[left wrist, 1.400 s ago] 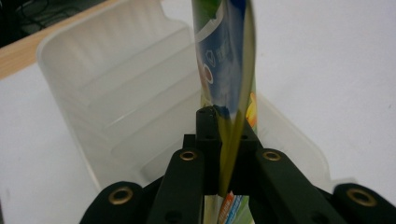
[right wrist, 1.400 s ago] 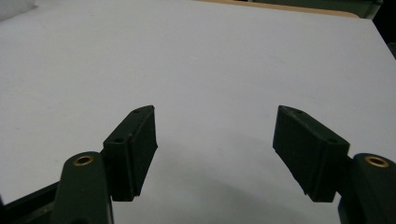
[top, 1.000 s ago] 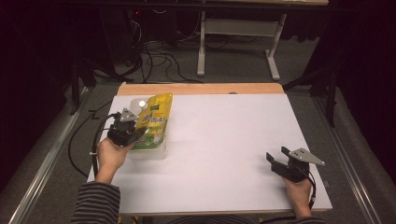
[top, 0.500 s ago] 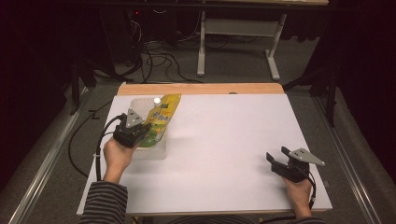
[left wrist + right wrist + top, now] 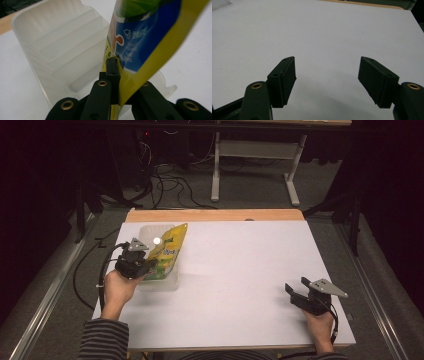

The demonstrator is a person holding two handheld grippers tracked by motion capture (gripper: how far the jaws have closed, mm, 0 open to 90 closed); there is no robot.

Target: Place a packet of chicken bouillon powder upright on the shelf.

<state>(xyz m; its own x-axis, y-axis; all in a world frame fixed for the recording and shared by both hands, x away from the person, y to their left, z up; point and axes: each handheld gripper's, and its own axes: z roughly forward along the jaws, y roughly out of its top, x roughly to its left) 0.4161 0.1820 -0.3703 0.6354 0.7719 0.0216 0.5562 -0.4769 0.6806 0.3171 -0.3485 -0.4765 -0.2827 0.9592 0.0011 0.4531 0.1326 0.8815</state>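
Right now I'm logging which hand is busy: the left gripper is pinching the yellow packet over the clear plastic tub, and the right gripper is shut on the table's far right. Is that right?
One thing is off: the right gripper is open, not shut. The right gripper view shows its jaws spread wide with only bare white table between them. The rest holds: the left gripper is pinching the yellow packet over the clear plastic tub.

white table (image 5: 240,270); clear plastic bin (image 5: 150,232) resting at left edge

The high view looks forward and down over the whole white tabletop (image 5: 240,270). The left gripper view sits close behind a yellow pouch (image 5: 150,42) and clear bin (image 5: 57,50), both shared with it; the right gripper view skims bare tabletop.
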